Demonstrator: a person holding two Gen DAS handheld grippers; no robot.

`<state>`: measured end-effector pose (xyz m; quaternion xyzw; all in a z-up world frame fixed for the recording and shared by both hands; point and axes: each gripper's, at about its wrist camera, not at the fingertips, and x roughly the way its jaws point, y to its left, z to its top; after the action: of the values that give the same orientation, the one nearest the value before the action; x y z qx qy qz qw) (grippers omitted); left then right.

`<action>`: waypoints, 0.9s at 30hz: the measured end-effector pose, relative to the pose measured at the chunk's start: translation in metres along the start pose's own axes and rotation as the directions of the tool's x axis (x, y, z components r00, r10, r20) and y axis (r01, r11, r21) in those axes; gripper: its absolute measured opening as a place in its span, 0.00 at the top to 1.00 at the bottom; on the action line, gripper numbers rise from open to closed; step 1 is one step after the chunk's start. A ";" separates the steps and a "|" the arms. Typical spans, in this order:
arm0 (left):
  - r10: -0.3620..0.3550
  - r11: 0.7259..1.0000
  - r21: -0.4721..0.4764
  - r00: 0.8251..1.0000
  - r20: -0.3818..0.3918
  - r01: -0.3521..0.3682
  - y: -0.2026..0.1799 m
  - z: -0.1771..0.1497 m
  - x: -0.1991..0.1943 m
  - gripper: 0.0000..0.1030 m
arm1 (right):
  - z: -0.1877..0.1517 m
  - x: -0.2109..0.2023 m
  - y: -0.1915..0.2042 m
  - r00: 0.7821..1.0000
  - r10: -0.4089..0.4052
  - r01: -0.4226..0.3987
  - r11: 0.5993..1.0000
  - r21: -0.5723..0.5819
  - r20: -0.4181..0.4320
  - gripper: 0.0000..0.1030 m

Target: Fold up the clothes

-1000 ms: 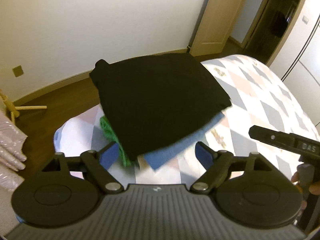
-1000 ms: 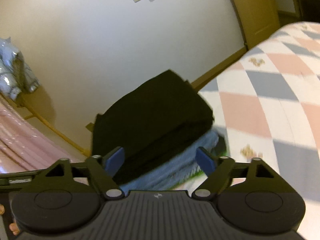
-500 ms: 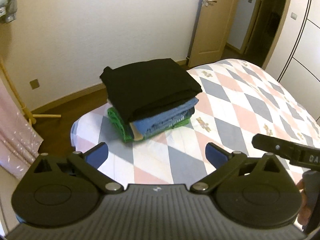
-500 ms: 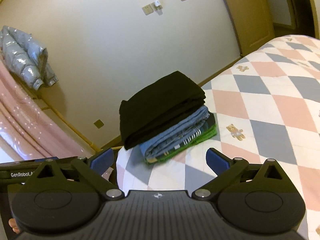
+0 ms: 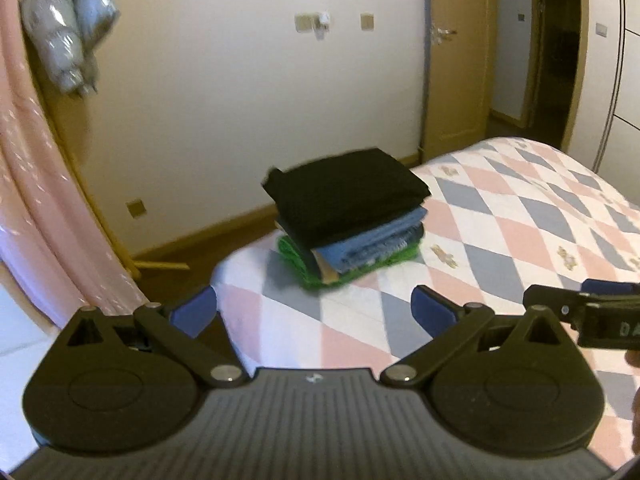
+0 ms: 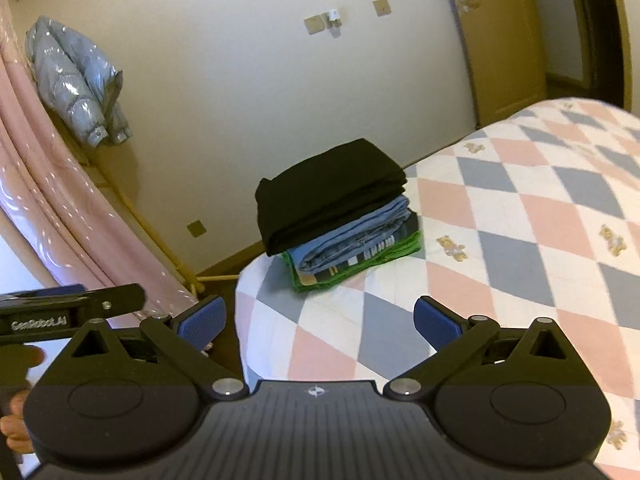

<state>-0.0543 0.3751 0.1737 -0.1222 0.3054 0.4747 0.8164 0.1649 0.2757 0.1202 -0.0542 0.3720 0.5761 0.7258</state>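
Note:
A stack of folded clothes sits on the corner of the bed. On top lies a folded black garment, over blue denim and a green piece at the bottom. My left gripper is open and empty, well back from the stack. The right gripper is open too, with nothing between its blue pads, also apart from the stack. Part of the right gripper shows at the right edge of the left wrist view.
The bed has a quilt of pink, grey and white diamonds. Pink curtains and a grey puffer jacket hang at the left. A wooden door stands at the back right, with dark floor beyond the bed corner.
Both grippers have drawn back and up from the stack, which now looks smaller and farther. The black garment rests on top, free of both grippers.

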 end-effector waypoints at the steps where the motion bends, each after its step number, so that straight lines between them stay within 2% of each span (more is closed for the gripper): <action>1: 0.014 1.000 0.005 1.000 0.013 -0.014 -0.001 -0.003 -0.006 0.00 | -0.002 -0.003 0.003 1.000 -0.018 0.018 1.000 -0.005 0.003 0.00; 6: 0.008 1.000 0.003 1.000 -0.004 -0.008 0.001 -0.009 -0.018 0.01 | -0.013 -0.018 0.024 0.985 -0.164 0.169 0.981 -0.100 0.057 0.00; 11: -0.016 1.000 -0.013 0.999 -0.044 0.015 0.009 -0.010 -0.016 0.01 | -0.019 -0.025 0.034 0.965 -0.254 0.259 0.962 -0.088 0.071 0.00; 15: -0.026 0.999 -0.031 0.996 -0.080 0.023 0.020 -0.005 0.004 0.01 | -0.016 -0.014 0.044 0.968 -0.250 0.247 0.961 -0.125 -0.006 0.00; 18: -0.035 0.999 -0.033 0.994 -0.104 0.032 0.029 0.001 0.024 0.01 | -0.012 0.000 0.048 0.965 -0.259 0.254 0.961 -0.108 -0.035 0.00; 27: -0.051 0.999 -0.017 0.977 -0.205 0.048 0.056 0.025 0.104 0.01 | 0.014 0.072 0.059 0.953 -0.278 0.268 0.959 -0.089 -0.122 0.00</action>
<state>-0.0545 0.4895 0.1349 -0.1830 0.3821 0.4409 0.7913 0.1242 0.3598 0.1070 -0.1695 0.3876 0.4784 0.7695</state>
